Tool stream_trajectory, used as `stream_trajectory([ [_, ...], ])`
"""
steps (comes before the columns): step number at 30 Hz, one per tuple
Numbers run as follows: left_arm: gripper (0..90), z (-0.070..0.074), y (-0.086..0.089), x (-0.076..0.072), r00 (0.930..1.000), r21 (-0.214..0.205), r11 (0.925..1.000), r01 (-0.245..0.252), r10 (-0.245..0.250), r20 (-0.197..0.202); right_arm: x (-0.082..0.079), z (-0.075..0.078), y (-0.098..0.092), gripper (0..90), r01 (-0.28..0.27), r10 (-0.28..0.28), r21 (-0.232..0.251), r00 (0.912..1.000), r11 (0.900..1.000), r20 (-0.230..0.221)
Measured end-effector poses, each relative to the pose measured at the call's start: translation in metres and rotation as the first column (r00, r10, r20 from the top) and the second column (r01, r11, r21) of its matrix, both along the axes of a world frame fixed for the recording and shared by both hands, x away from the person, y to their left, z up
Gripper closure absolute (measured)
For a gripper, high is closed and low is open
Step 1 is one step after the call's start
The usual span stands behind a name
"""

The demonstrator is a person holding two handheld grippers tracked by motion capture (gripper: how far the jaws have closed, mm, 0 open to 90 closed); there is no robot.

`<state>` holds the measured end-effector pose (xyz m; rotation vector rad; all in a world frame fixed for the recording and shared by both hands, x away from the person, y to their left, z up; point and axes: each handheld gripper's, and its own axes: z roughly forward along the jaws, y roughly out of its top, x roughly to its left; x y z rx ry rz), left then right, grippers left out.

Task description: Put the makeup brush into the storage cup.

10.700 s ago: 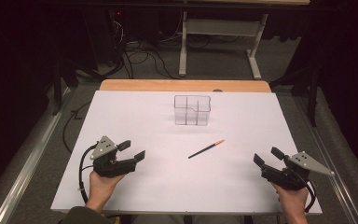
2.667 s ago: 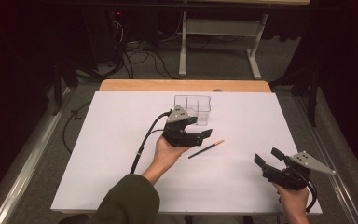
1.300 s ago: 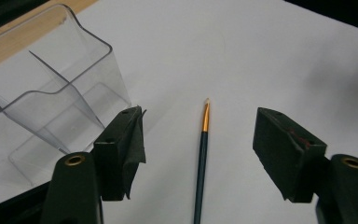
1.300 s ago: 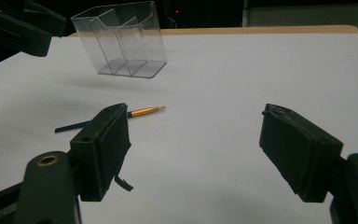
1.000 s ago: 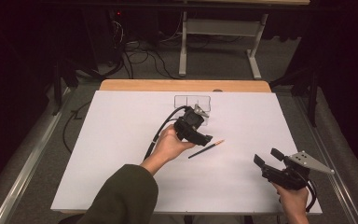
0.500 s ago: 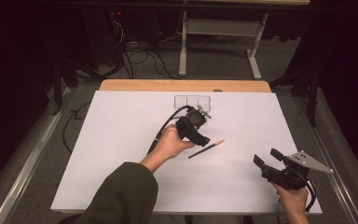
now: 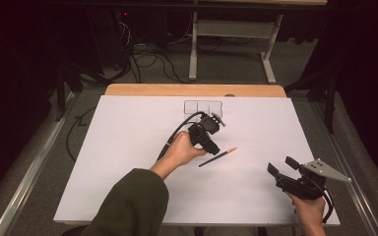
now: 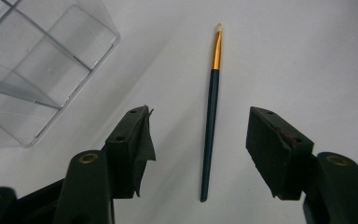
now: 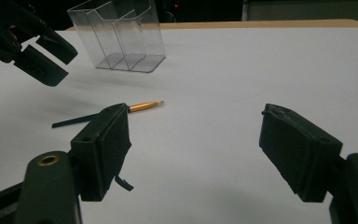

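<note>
A thin dark-handled brush (image 8: pixel 211 116) with a gold ferrule lies flat on the white table (image 7: pixel 128 147), near its middle, touched by nothing. The left gripper view places it between the wide-spread jaws of the left gripper (image 7: pixel 211 143), with a clear compartmented holder (image 8: pixel 32 70) just beside. The high view adds the right gripper (image 7: pixel 288 173), jaws wide, well apart at the near right corner.

White table (image 7: pixel 128 172): thin brush (image 7: pixel 217 157) lying mid-table, clear divided holder (image 9: pixel 121 37) standing near far edge.
</note>
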<state>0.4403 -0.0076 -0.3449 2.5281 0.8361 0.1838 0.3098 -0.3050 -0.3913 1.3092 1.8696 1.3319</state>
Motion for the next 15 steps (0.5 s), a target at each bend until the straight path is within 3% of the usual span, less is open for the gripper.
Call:
stream_trajectory([
  [15,44.9,-0.011,-0.009,0.005,0.9993,0.056,0.9984,0.012,-0.01,-0.037,0.0,0.0,0.0,26.0,0.001,-0.001,0.0,1.0,1.0,0.0],
])
